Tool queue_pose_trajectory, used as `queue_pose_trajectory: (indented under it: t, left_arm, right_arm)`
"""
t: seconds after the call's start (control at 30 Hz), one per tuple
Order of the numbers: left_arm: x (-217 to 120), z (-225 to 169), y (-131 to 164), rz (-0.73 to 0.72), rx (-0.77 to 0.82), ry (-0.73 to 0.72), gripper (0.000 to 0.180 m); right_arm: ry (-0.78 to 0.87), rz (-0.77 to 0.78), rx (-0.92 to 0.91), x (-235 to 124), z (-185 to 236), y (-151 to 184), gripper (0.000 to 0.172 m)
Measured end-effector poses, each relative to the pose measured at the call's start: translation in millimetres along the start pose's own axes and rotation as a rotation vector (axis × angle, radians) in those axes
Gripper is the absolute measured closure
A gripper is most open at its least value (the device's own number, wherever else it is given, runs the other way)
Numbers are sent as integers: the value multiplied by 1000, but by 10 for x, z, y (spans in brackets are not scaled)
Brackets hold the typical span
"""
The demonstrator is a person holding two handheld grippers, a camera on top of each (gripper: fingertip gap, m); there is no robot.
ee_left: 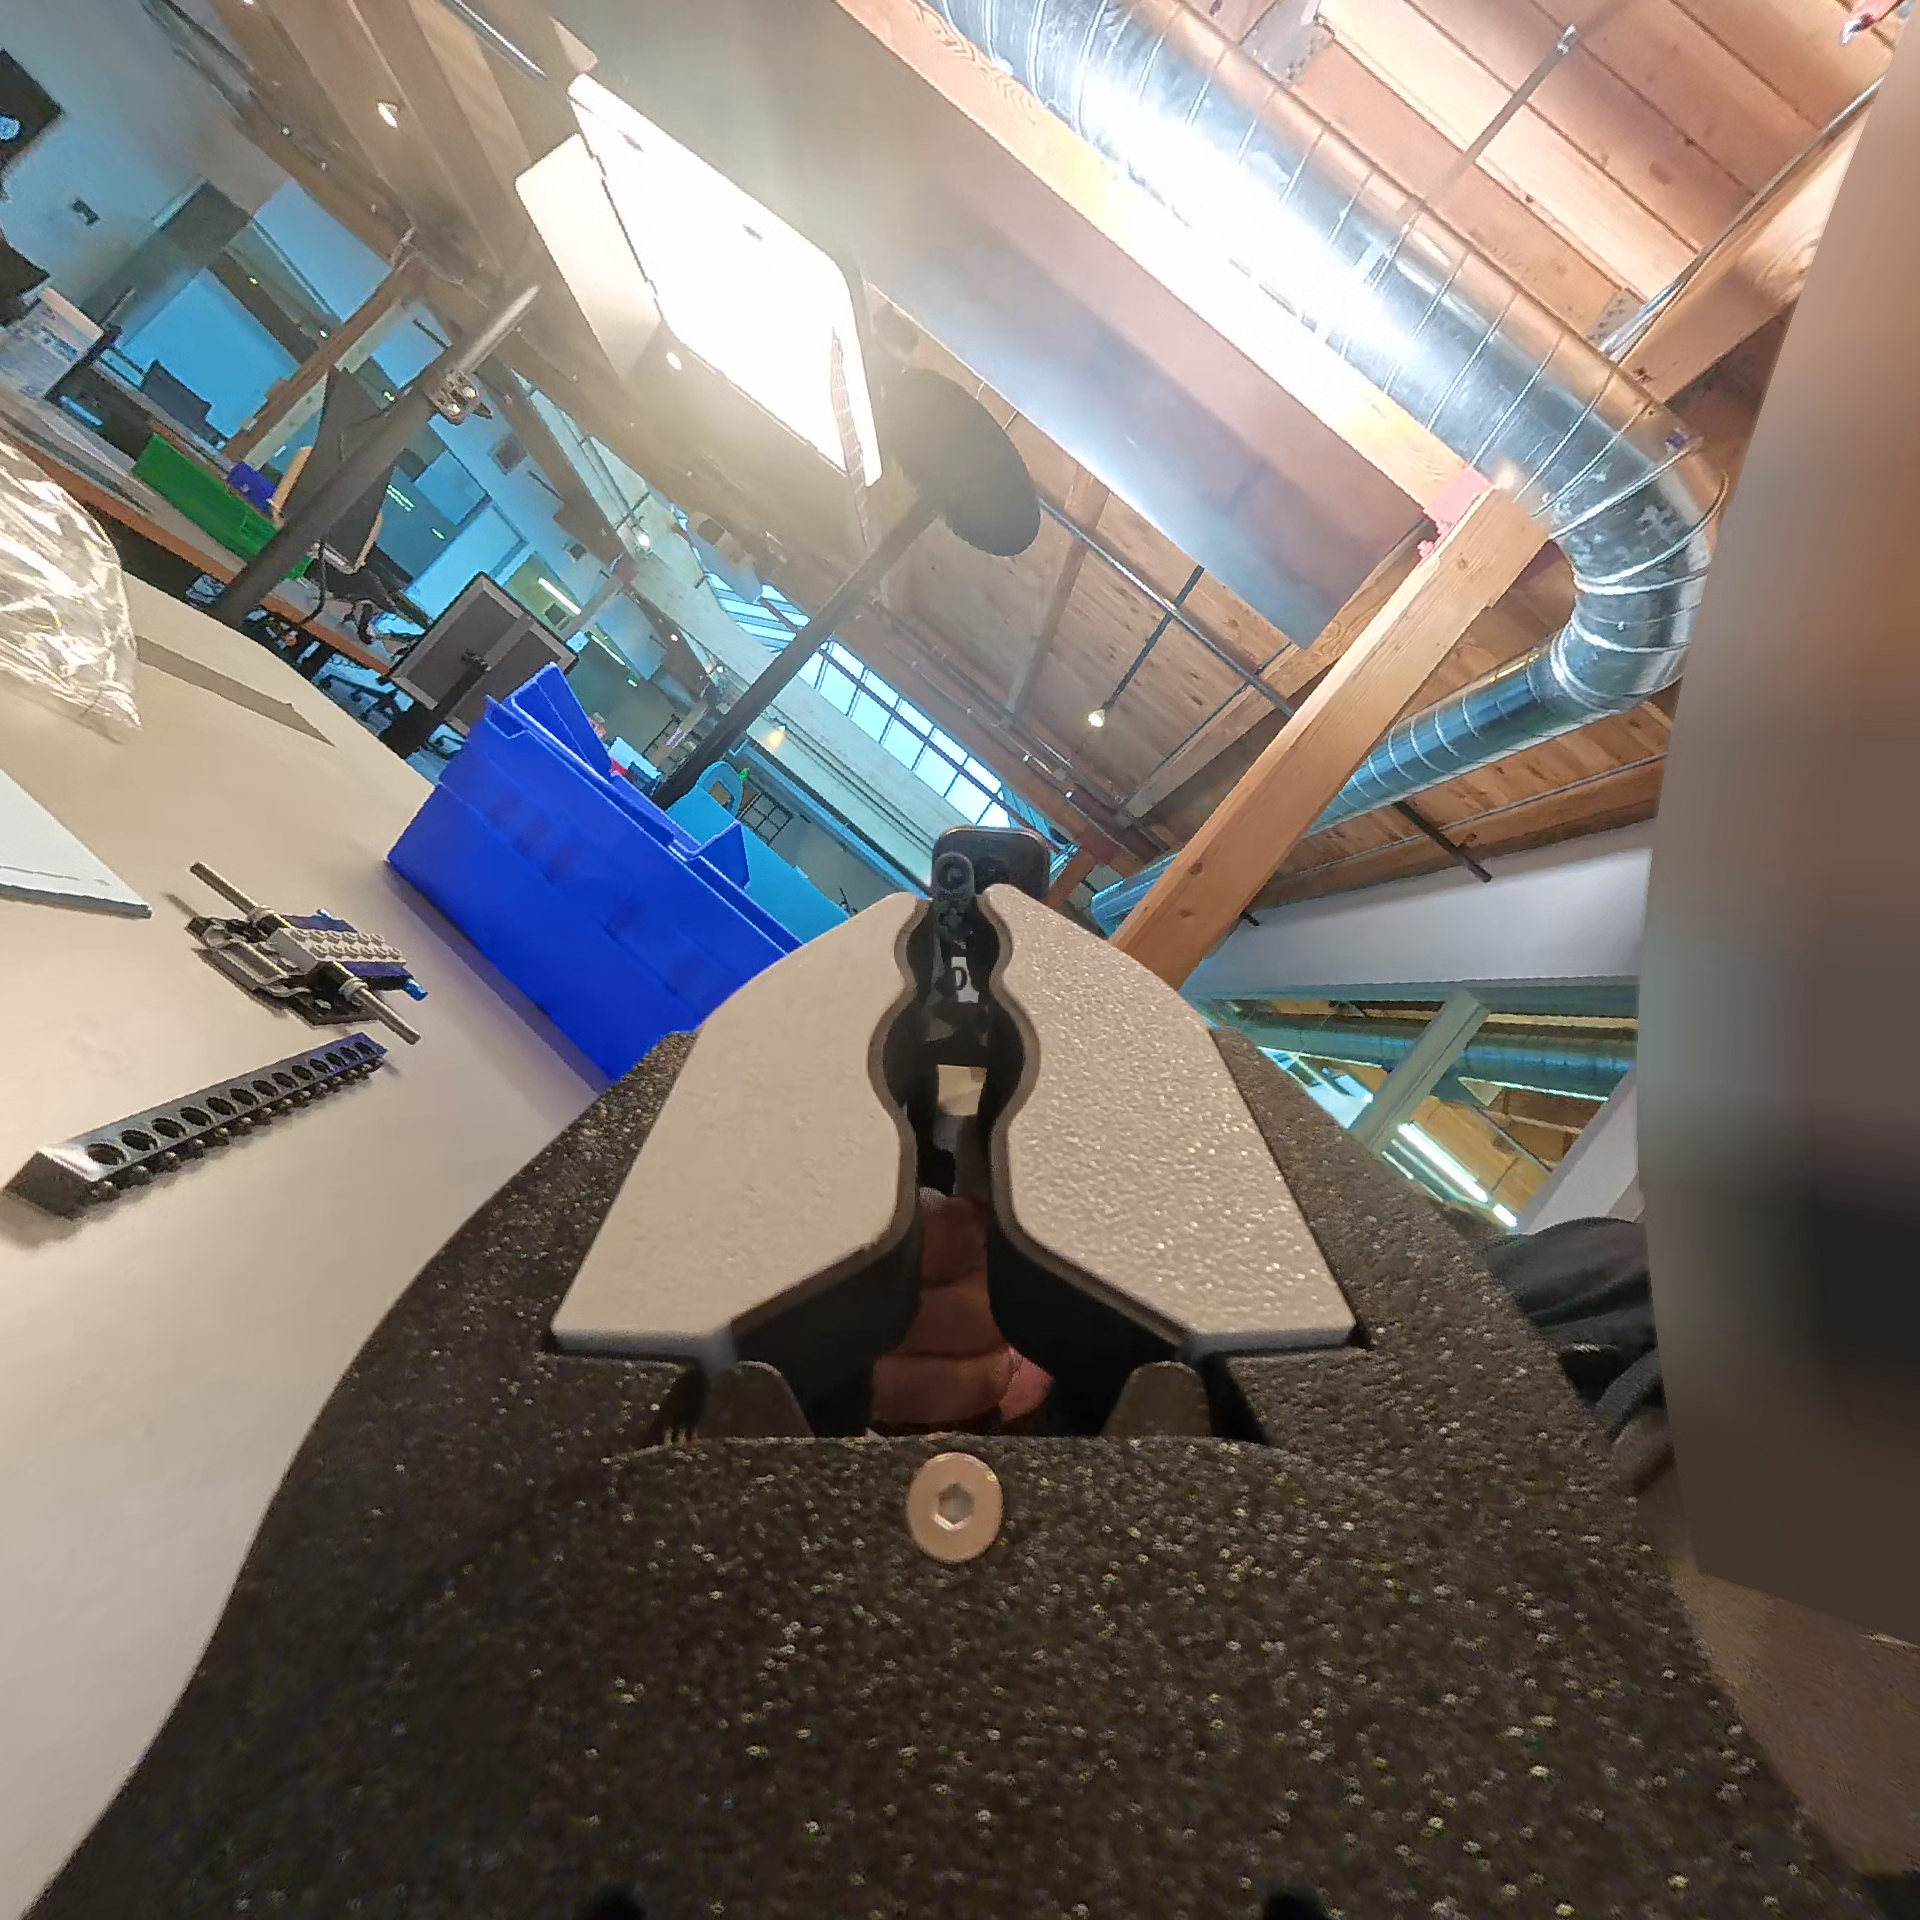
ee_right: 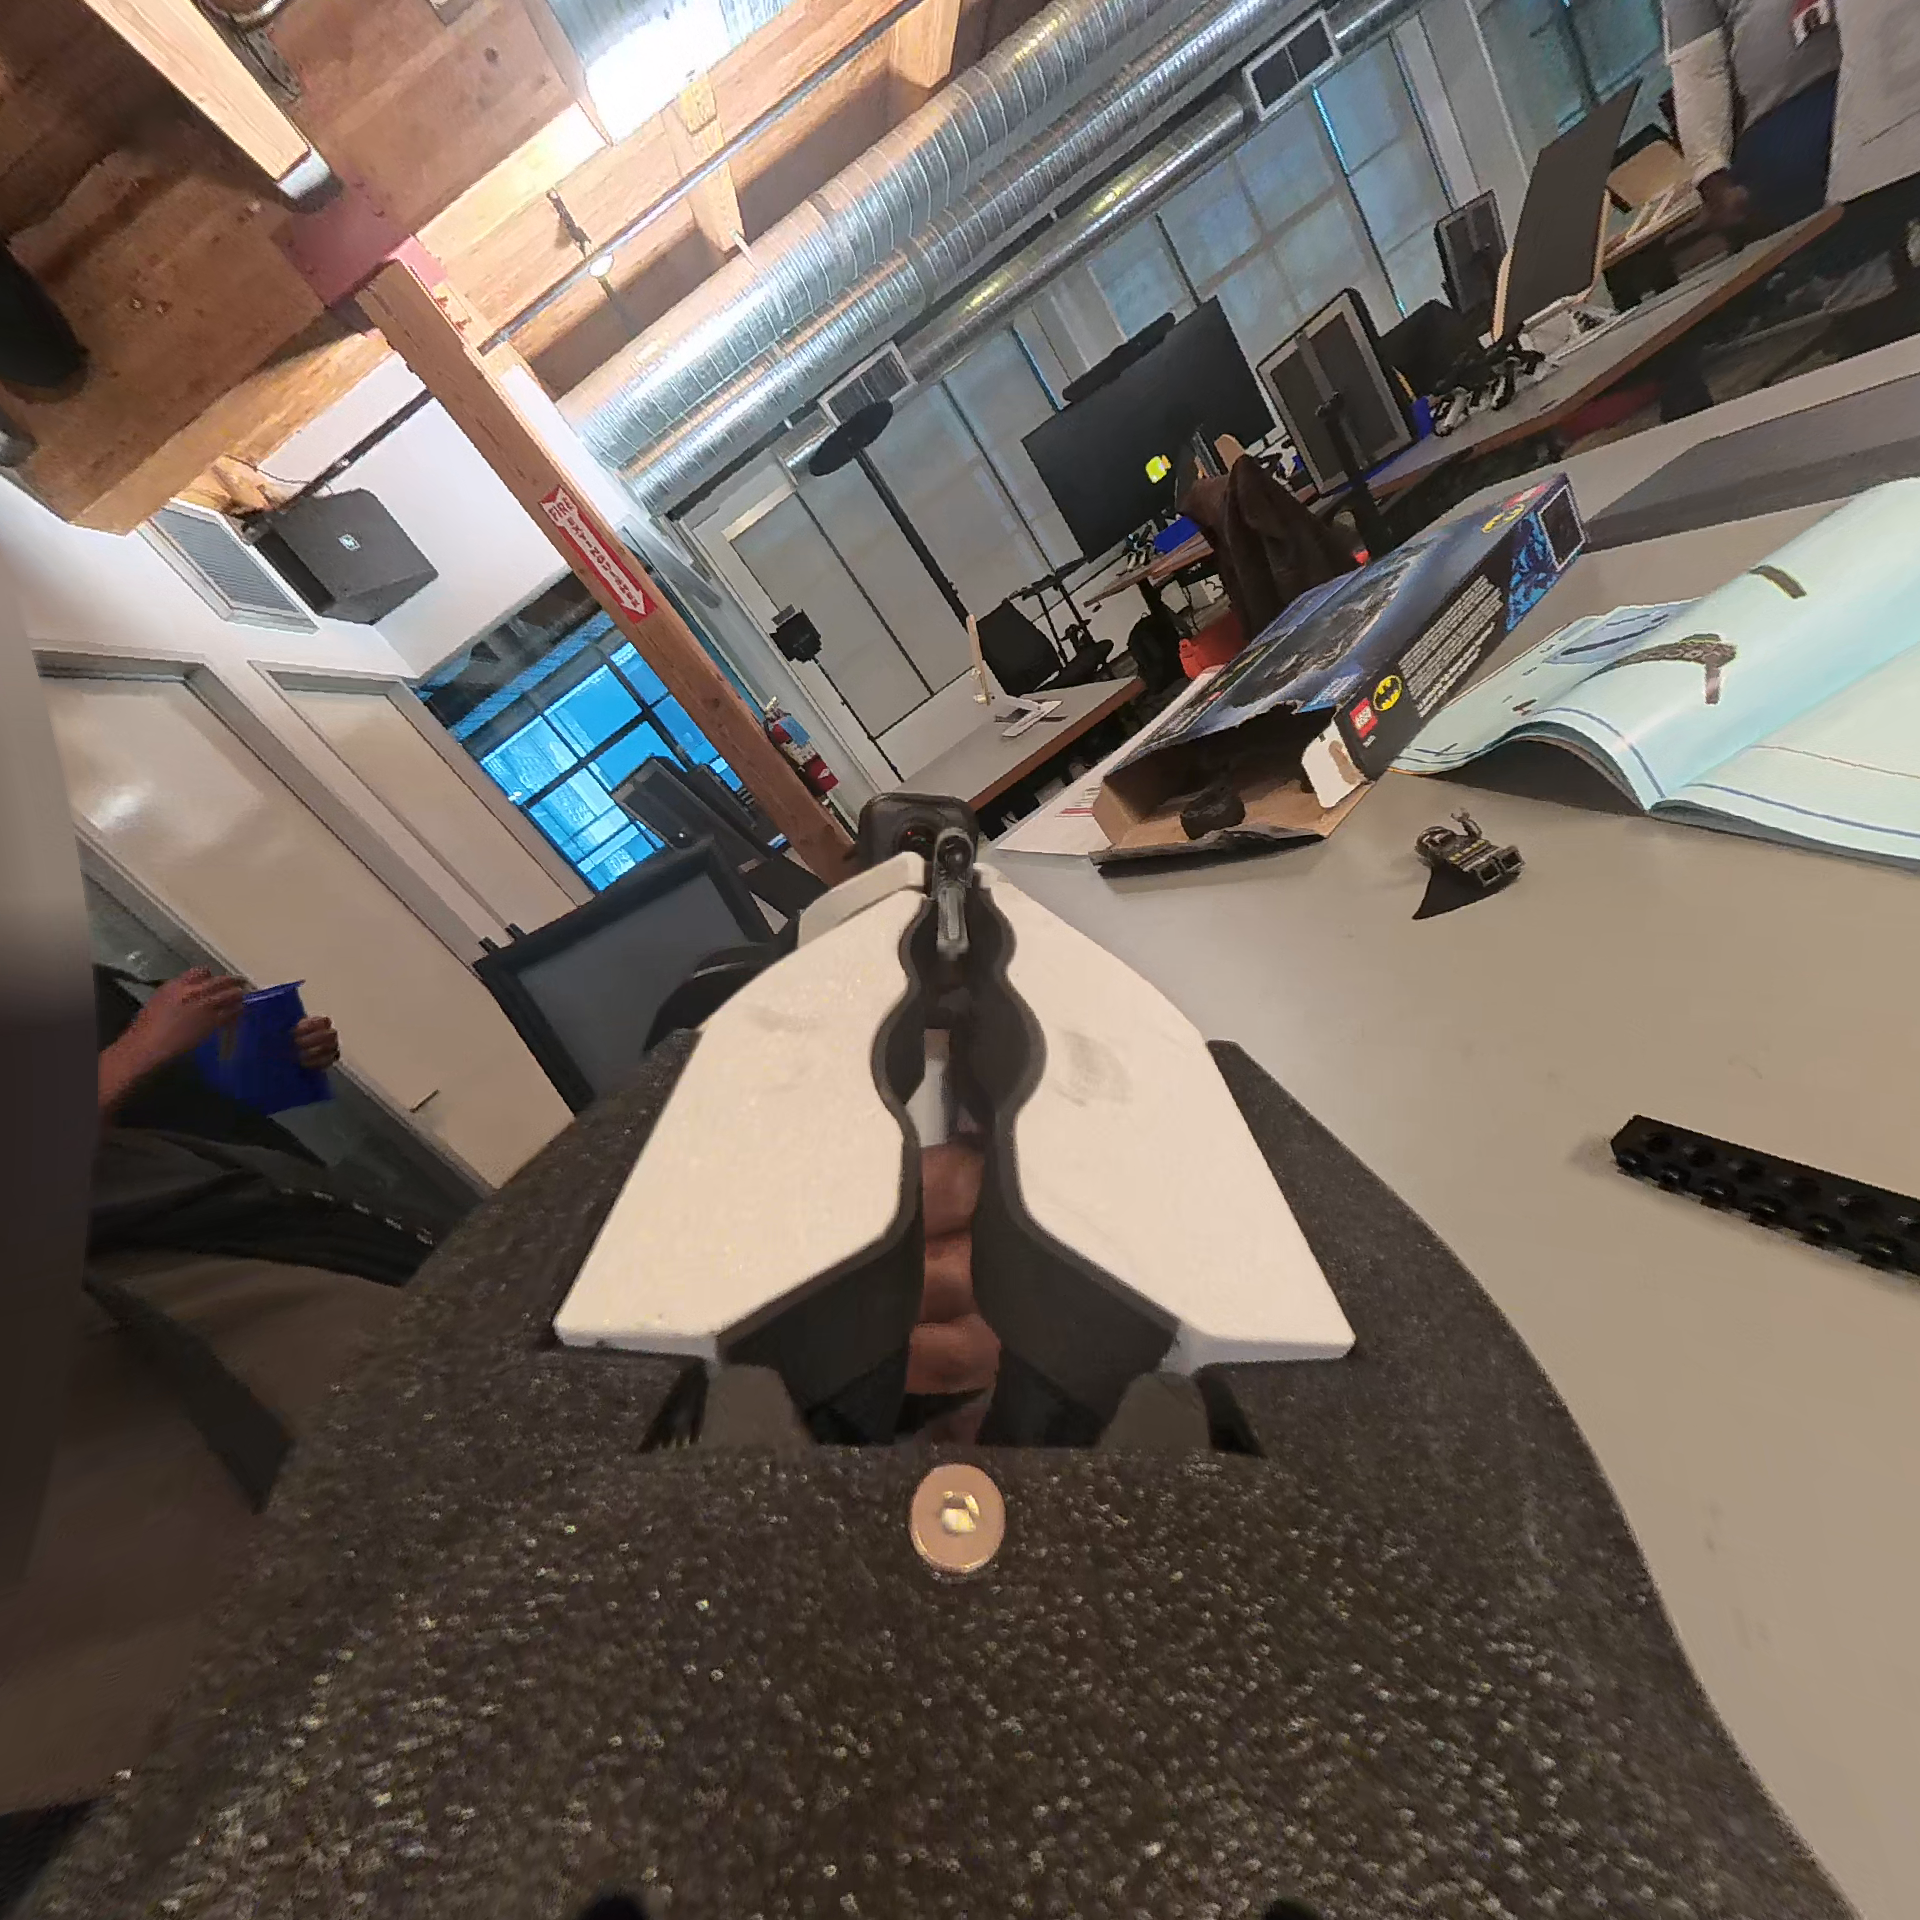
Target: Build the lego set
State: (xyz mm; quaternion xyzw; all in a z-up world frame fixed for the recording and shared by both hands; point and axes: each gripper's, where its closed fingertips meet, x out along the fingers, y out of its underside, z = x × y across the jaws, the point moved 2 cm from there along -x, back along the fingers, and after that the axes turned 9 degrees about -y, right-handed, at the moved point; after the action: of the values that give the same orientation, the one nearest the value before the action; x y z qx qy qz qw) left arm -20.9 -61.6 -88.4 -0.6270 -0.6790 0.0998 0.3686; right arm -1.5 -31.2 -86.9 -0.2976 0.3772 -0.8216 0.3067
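The left gripper (ee_left: 957, 902) has grainy matt grey fingers (ee_left: 790, 1101) set in rough, speckled black foam-like housing (one bright metal screw (ee_left: 954, 1505) in it), closed on a small dark plastic piece (ee_left: 954, 883). On the smooth matt grey table (ee_left: 208, 1351) lie a glossy blue plastic bin (ee_left: 582, 914), crinkled clear plastic bag (ee_left: 52, 592) and black plastic holed beam (ee_left: 197, 1127). Far right, a torn cardboard box (ee_right: 1340, 686) and paper booklet (ee_right: 1714, 717).

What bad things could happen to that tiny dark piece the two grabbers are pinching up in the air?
1. The small dark pin-like part is nipped only at the tips of the left gripper and right gripper, so a slight twist might pop it loose.
2. It is lifted clear of the grey table; if dropped it may bounce off.
3. A dropped piece could vanish into the blue plastic bin or knock the small blue-and-grey brick assembly.
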Motion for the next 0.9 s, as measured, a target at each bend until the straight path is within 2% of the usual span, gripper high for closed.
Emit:
queue_pose_trajectory:
  t: [0.23, 0.7, 0.9]
  left_arm:
    - [40, -31, -11, 46, 16, 7, 172]
    - [-7, -88, -165, -17, -53, 68, 173]
    - [-20, -78, -187, -42, -61, 43, 173]
  right_arm:
    - [8, 75, -26, 67, 16, 12, 167]
    - [-5, 89, -71, 147, 71, -133, 167]
    - [7, 122, -80, 172, 64, -127, 167]
